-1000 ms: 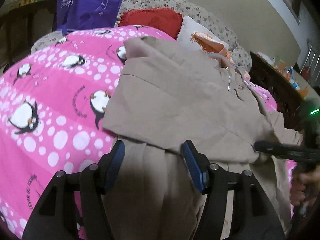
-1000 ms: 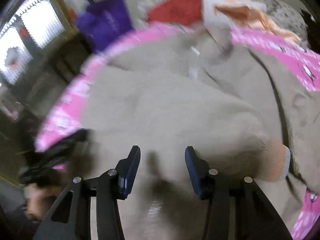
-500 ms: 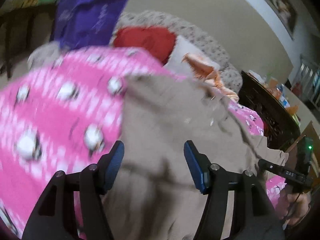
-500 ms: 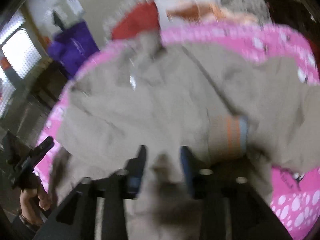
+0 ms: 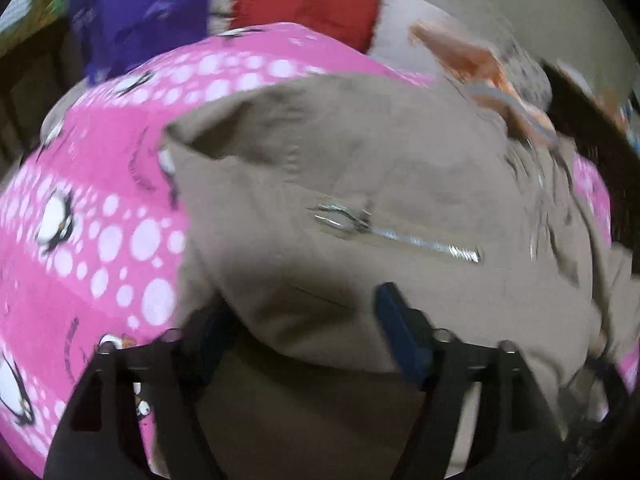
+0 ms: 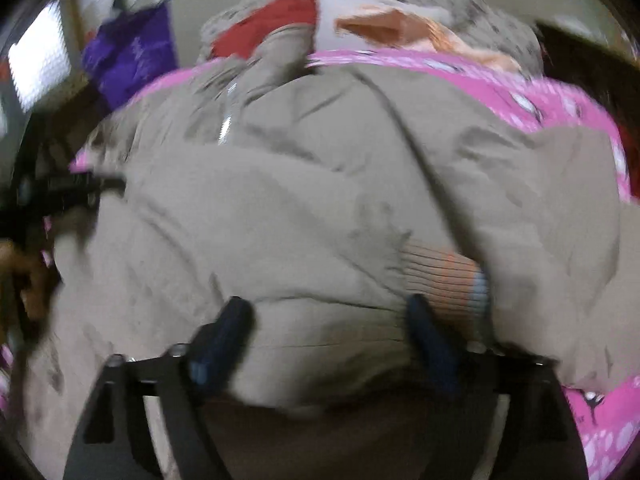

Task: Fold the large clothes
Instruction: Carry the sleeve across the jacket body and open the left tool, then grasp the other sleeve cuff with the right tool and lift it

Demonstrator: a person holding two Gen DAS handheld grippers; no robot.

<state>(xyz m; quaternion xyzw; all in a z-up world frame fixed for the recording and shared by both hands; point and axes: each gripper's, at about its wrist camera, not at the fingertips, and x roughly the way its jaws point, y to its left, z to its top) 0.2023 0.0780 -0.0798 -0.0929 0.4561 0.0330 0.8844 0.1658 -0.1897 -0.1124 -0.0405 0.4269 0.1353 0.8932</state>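
A large beige jacket (image 5: 360,168) with a metal zipper (image 5: 400,236) lies on a bed with a pink penguin blanket (image 5: 100,184). My left gripper (image 5: 304,324) is open, its jaws wide apart over a folded edge of the jacket near the zipper. In the right wrist view the same jacket (image 6: 300,184) fills the frame, with an orange-striped ribbed cuff (image 6: 444,276) just past my right gripper (image 6: 328,320). The right gripper is open, its jaws wide apart over the jacket's bunched lower edge. The left gripper also shows in the right wrist view (image 6: 80,188).
A red cushion (image 5: 312,4), a white and orange pillow (image 5: 448,48) and a purple bag (image 5: 136,4) sit at the head of the bed. Dark wooden furniture (image 5: 588,96) stands on the right. A bright window (image 6: 36,64) is at far left.
Both grippers have moved forward and lower onto the jacket, which now fills more of both views. The jacket's zipper part now lies just ahead of the left gripper. Both stay open.
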